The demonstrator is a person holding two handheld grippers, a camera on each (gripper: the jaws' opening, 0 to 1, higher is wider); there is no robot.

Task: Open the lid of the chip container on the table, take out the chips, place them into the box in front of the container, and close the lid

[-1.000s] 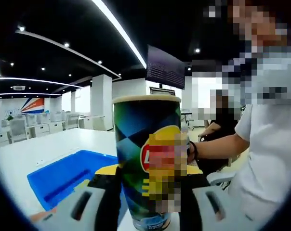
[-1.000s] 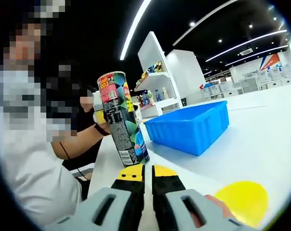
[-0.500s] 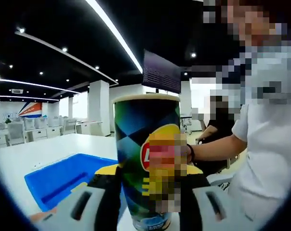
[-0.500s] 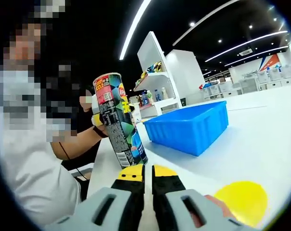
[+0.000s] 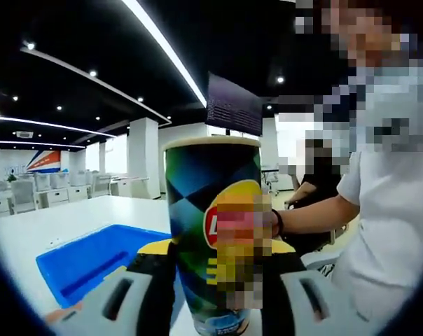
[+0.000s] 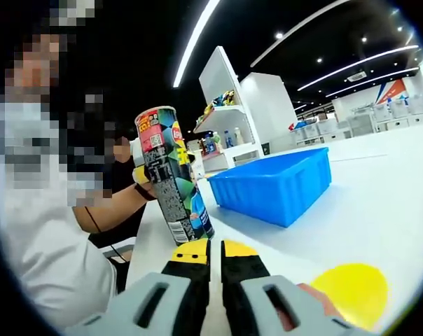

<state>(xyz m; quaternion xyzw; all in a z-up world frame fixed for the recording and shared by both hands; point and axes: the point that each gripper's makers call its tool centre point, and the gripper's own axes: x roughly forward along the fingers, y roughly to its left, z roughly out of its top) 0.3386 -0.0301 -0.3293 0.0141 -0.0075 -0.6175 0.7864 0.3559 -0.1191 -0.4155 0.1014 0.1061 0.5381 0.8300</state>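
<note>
Change: since a second ago the can [image 6: 171, 175] has been tipped off upright, its top leaning away from the box [image 6: 278, 183]; the lid [image 6: 351, 294] has not shifted.
Left gripper [image 5: 215, 269]: clamped on the can's lower body [image 5: 215, 231], the jaws pressed to either side.
Right gripper [image 6: 215, 255]: jaws pressed together, nothing held, kept low over the table [image 6: 379, 210].
Can: open-topped, base near the table edge, just beside the blue box's near corner.
Lid: yellow, lying flat on the table close to the right gripper.
Contents: not to be made out.
Risk: chips could be spilled onto the table or off its edge if the can is poured while tilted away from the box.
Risk: the smooth can could slip or be crushed if the grip is misjudged.
</note>
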